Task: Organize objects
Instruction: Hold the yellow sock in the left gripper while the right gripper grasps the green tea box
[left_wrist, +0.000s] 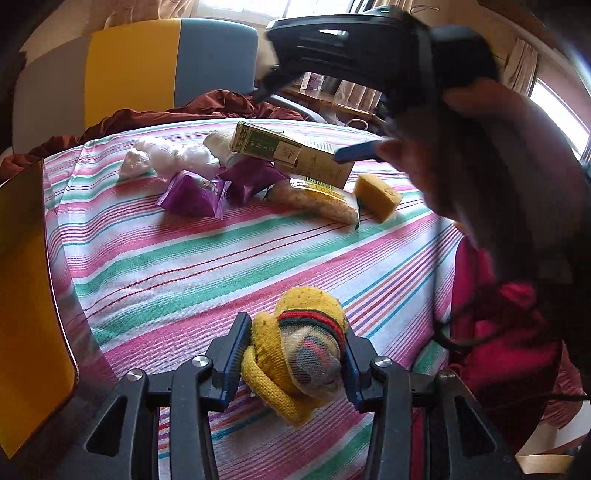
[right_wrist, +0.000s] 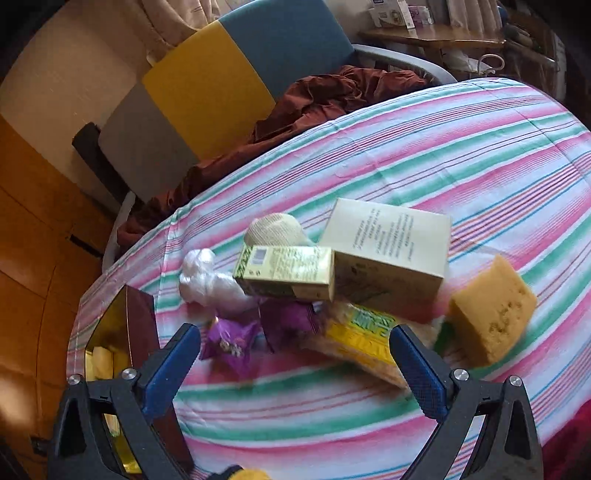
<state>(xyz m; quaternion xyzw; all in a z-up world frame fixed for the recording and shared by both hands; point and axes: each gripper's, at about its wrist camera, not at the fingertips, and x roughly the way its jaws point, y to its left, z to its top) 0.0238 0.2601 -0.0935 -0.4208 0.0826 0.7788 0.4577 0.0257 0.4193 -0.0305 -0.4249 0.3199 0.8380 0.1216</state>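
My left gripper (left_wrist: 295, 354) is shut on a rolled yellow sock (left_wrist: 299, 354) with red and green stripes, just above the striped cloth near the front. My right gripper (right_wrist: 295, 354) is open and empty, hovering above the pile; it also shows in the left wrist view (left_wrist: 354, 153) at the upper right. The pile holds two cream boxes (right_wrist: 388, 258), a yellow sponge (right_wrist: 495, 310), purple packets (right_wrist: 229, 343), a yellow-green snack bag (right_wrist: 362, 336), a white plastic bag (right_wrist: 210, 284) and a beige roll (right_wrist: 273, 230).
A gold-lined box (right_wrist: 122, 332) stands at the left edge of the striped table (right_wrist: 480, 155); it shows in the left wrist view (left_wrist: 29, 295) too. A colour-block chair (right_wrist: 221, 88) with a rust-red cloth (right_wrist: 332, 96) is behind. The person's red clothing (left_wrist: 509, 332) is at right.
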